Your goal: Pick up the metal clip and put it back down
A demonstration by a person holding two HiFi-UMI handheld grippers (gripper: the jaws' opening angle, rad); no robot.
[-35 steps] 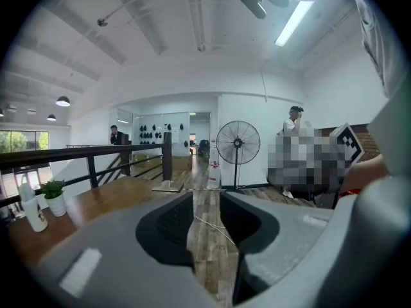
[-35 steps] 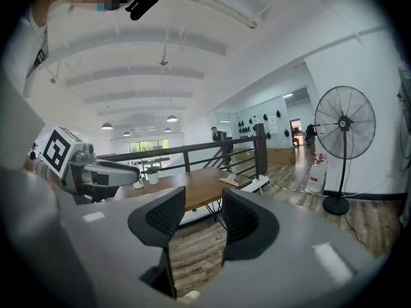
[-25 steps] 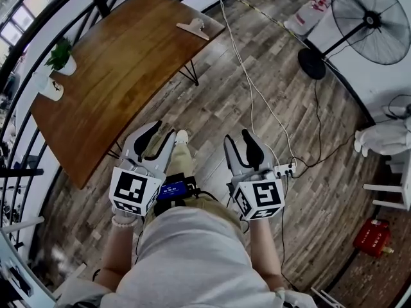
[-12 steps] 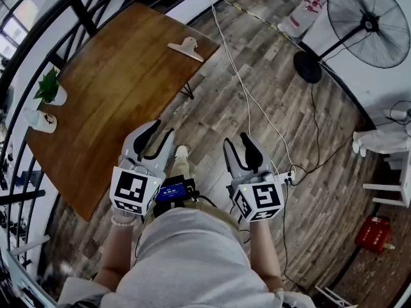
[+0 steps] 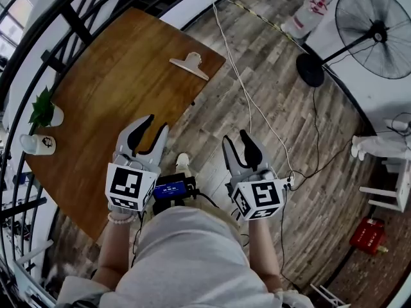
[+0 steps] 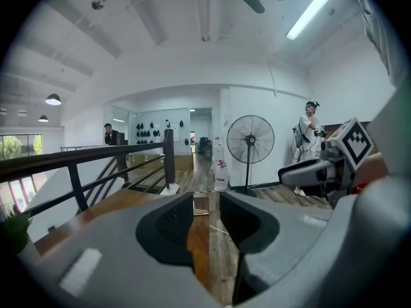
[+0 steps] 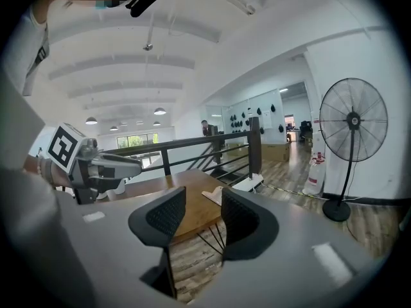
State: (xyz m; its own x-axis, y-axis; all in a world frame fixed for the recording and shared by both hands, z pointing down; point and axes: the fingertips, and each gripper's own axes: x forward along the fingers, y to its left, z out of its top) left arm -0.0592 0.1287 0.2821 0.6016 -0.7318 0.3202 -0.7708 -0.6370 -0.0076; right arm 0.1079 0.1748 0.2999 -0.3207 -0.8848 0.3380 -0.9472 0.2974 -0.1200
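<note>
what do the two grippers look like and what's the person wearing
Both the left gripper and right gripper are light grey with curved jaws, black textured pads and a white cube bearing black square markers. The person wears a pale top and a bead bracelet.

Wood, plastic and metal at a mezzanine table

The table (image 5: 109,88) has a smooth brown wood top with a soft satin sheen, and the metal clip (image 5: 189,65) on it looks pale and dull rather than bright. The left gripper (image 5: 156,124) and right gripper (image 5: 236,138) wear matt light-grey plastic shells; their 2 pairs of black pads (image 7: 168,215) carry a fine dotted texture. The floor (image 5: 212,114) is streaked grey-brown wood-look planking with low gloss. The railing (image 5: 64,21) is dark, smooth metal, and the fan (image 5: 376,24) has a black wire grille.
</note>
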